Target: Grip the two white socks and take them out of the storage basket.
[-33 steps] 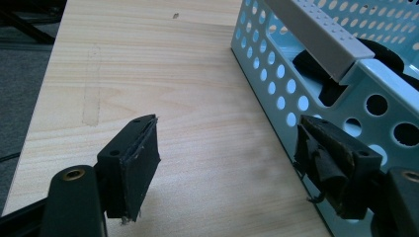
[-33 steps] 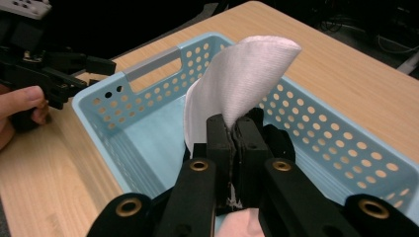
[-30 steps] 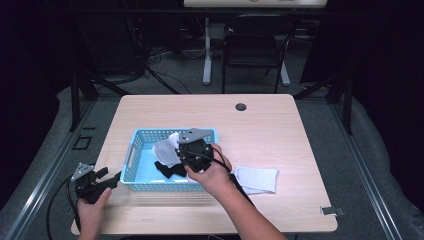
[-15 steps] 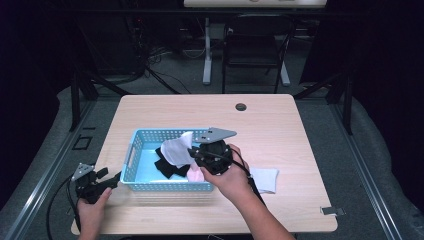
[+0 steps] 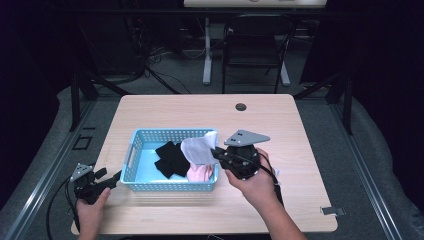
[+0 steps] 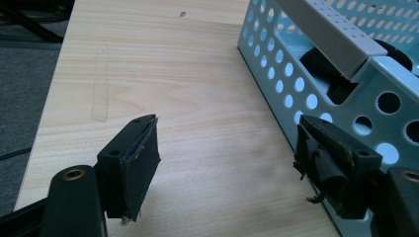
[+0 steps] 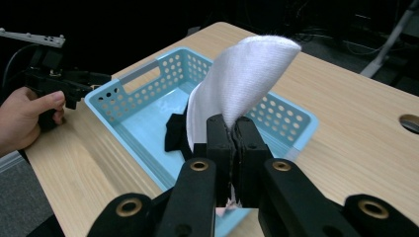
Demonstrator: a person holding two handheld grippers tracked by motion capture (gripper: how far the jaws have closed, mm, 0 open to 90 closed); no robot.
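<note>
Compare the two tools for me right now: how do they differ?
The right tool is shut on the white cloth; the left tool stands open with nothing between its jaws. The right one is raised over the blue basket; the left sits low beside the basket's end. Both have black jaws.

No legible text, label, brand, number or sign appears on any surface in the three views.
</note>
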